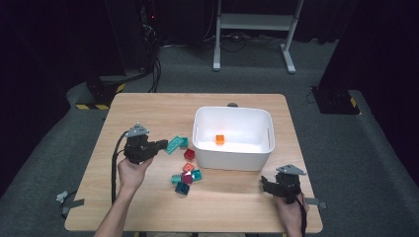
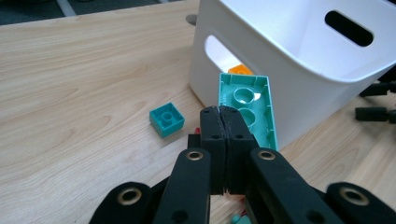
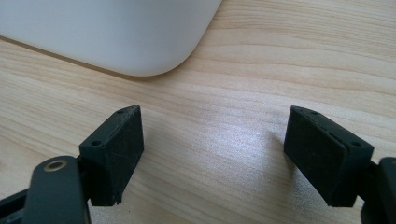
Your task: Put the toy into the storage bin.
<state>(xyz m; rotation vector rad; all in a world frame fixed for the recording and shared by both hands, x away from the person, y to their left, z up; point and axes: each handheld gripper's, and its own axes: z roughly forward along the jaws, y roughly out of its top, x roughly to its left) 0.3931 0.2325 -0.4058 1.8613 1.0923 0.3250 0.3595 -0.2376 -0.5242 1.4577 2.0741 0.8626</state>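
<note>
My left gripper is shut on the edge of a long teal brick, held hollow underside up just left of the white bin. One orange brick lies inside the bin. A small teal brick rests on the table beside the held one. My right gripper stands open near the table's front right, off the bin's near corner, with bare wood between its pads.
A red brick lies against the bin's left front. Several teal, red and dark bricks cluster in front of it. The wooden table ends close behind the bin.
</note>
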